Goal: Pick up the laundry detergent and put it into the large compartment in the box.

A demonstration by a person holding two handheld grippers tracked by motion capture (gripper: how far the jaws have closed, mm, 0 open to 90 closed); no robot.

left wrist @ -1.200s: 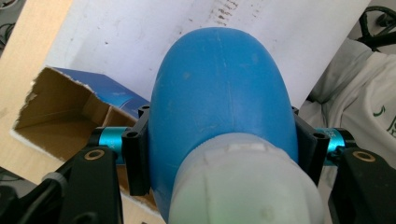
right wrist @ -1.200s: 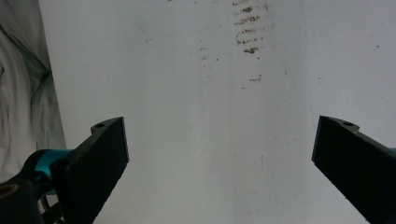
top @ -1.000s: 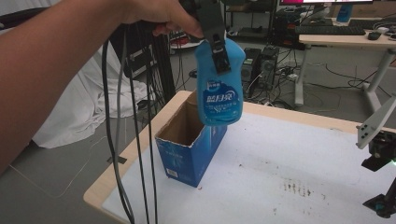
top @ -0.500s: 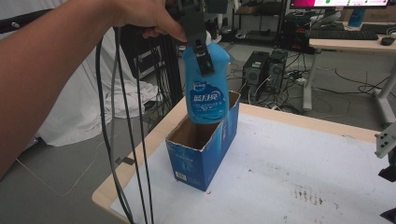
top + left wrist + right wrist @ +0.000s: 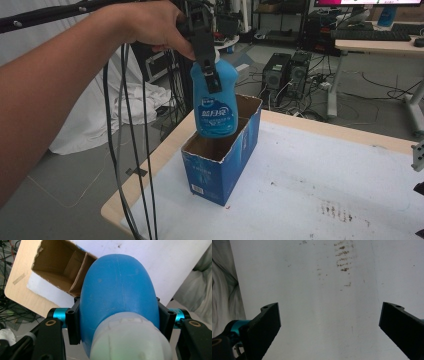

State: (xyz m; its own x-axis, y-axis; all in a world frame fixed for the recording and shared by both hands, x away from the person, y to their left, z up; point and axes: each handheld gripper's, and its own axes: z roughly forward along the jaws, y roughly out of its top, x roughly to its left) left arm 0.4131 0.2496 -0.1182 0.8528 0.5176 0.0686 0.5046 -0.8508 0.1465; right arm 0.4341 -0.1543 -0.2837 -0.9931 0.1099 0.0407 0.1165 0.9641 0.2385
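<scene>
Left tongs (image 5: 212, 82) dangle blue bottle (image 5: 216, 107) over box (image 5: 235, 155).

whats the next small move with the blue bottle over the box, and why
Probably lower it straight down. The left gripper is shut on the blue bottle, which hangs upright with its base at the rim of the open cardboard box. The left gripper view shows the bottle partly over the box opening, so a slight shift toward the middle may help. The right gripper is open over the table.
</scene>
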